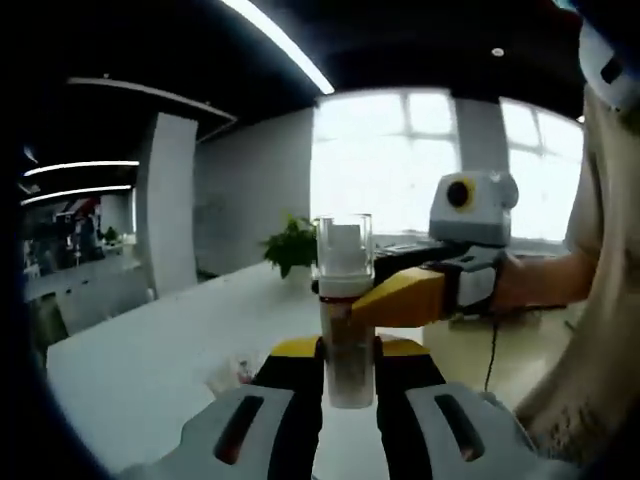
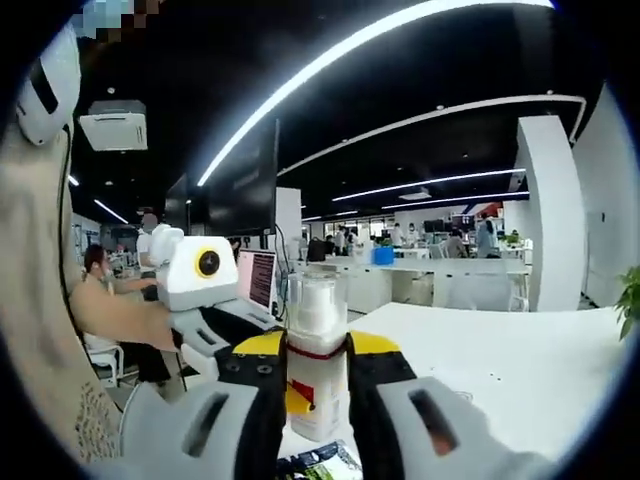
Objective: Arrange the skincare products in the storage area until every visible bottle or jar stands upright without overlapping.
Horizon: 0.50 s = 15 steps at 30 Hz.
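Spray bottle held up between both tongs, above the white table.

The bottle (image 1: 347,320), with its clear cap and white spray head, stands upright in the air, pinched at its lower body by the left tongs (image 1: 349,365), whose yellow-tipped black jaws press on either side of it. In the left gripper view the right tongs (image 1: 345,303) reach in from the right and touch the bottle just below its cap. In the right gripper view the same bottle (image 2: 315,360), with a red band at the neck, sits gripped between the right tongs (image 2: 316,385). The white table (image 1: 170,340) lies below, with a potted plant (image 1: 292,245) at its far end. A person's hand (image 1: 535,285) holds the right tool.
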Motion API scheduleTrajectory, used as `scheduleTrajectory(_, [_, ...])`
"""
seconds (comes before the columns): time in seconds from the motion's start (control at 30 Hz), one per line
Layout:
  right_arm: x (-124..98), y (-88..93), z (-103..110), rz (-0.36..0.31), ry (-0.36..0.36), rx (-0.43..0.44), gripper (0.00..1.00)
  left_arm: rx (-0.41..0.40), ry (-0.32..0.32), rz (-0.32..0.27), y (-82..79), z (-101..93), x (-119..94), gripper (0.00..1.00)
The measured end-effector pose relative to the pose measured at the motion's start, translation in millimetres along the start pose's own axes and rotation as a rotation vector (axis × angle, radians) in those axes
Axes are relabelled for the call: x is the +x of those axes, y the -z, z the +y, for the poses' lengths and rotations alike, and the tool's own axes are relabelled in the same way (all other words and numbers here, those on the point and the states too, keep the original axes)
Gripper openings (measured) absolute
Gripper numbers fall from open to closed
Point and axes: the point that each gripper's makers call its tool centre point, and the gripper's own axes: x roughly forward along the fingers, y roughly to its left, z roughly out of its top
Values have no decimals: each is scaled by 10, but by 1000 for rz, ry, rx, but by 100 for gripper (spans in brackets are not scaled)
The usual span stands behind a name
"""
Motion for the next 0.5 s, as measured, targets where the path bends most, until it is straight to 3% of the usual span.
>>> scheduleTrajectory(0.2, [-101,-12,-27,18,-15,-20,22,-3,65,-1,19,-72,105,14])
scheduleTrajectory(0.27, [-132,-54,-62,-5,-10,-9,22,1,74,13,58,-77,139,15])
scheduleTrajectory(0.5, [-133,-10,-108,10,2,-5,21,-12,98,13,125,-62,187,15])
